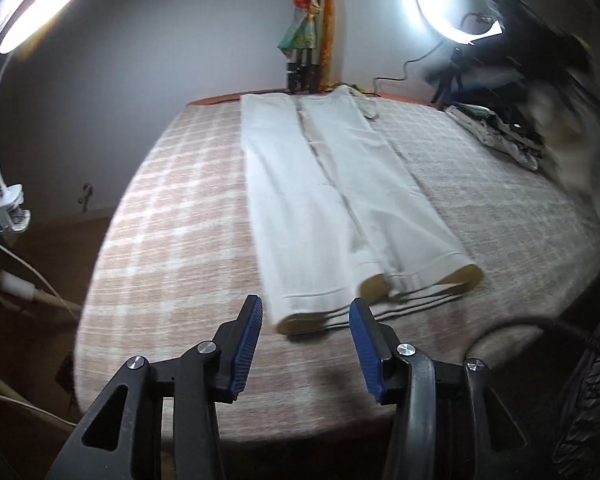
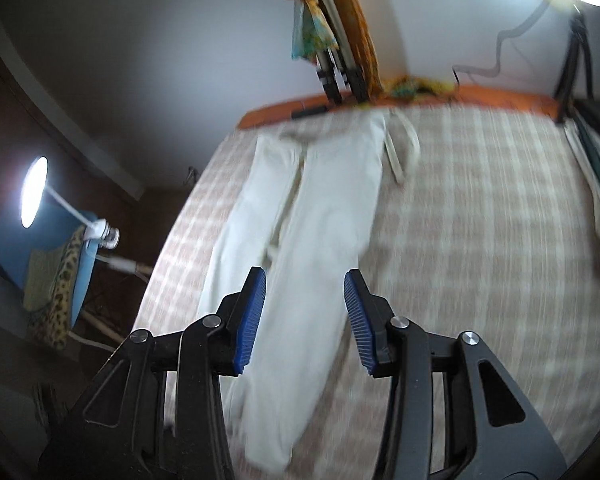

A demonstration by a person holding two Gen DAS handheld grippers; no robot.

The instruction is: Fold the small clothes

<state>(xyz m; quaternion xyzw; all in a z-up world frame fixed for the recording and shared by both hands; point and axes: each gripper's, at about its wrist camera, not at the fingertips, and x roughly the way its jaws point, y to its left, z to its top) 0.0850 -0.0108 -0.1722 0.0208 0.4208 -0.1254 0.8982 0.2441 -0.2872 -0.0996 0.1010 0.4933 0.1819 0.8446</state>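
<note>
A pair of white trousers (image 1: 324,200) lies flat along the checked tablecloth (image 1: 160,220), both legs side by side with the hems toward me and the waist at the far edge. My left gripper (image 1: 306,304) hovers open just short of the left leg's hem, with nothing between its blue pads. In the right wrist view the trousers (image 2: 312,208) run under my right gripper (image 2: 305,276), which is open and empty above the right leg. A waist drawstring (image 2: 400,156) trails to the right. The picture is motion-blurred.
A pile of folded clothes (image 1: 500,132) sits at the table's right side. A ring light (image 1: 456,4) on a stand and tripod legs with a hanging doll (image 1: 304,40) stand at the far edge. A clamp lamp (image 2: 34,192) is off the table's left edge.
</note>
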